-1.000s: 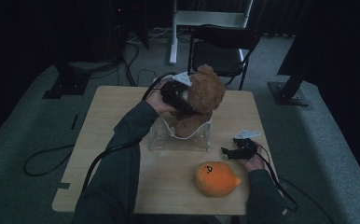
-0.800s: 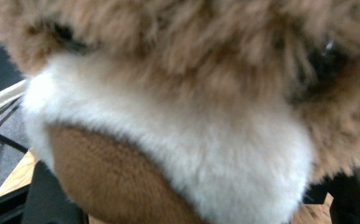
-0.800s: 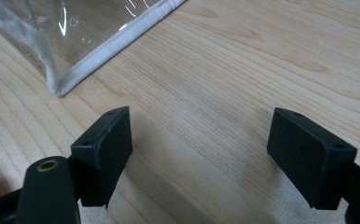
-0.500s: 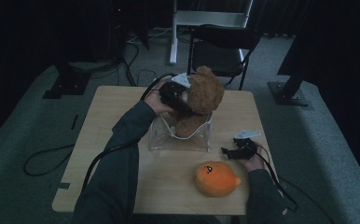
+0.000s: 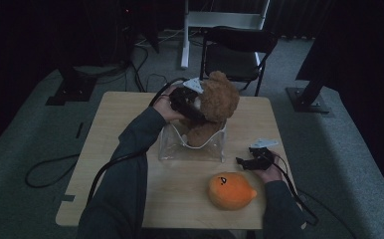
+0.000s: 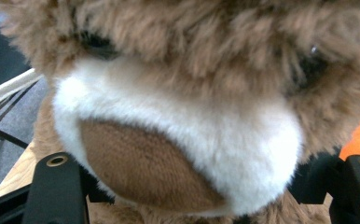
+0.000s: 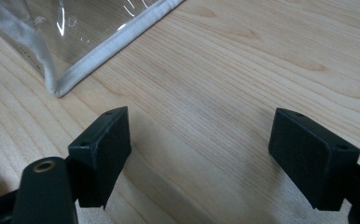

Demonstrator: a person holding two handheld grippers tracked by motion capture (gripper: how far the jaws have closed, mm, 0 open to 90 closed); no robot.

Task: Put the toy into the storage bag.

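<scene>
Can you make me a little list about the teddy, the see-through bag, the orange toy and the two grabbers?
teddy: brown teddy bear, lower half inside the bag, head sticking out above it
bag: clear pouch with white edging, standing open on the wooden table
orange toy: round orange plush lying on the table in front of the bag, apart from it
left gripper: fingers wide apart on either side of the teddy's face, holding it
right gripper: open, nothing between the fingers, resting low by the bag's corner
</scene>
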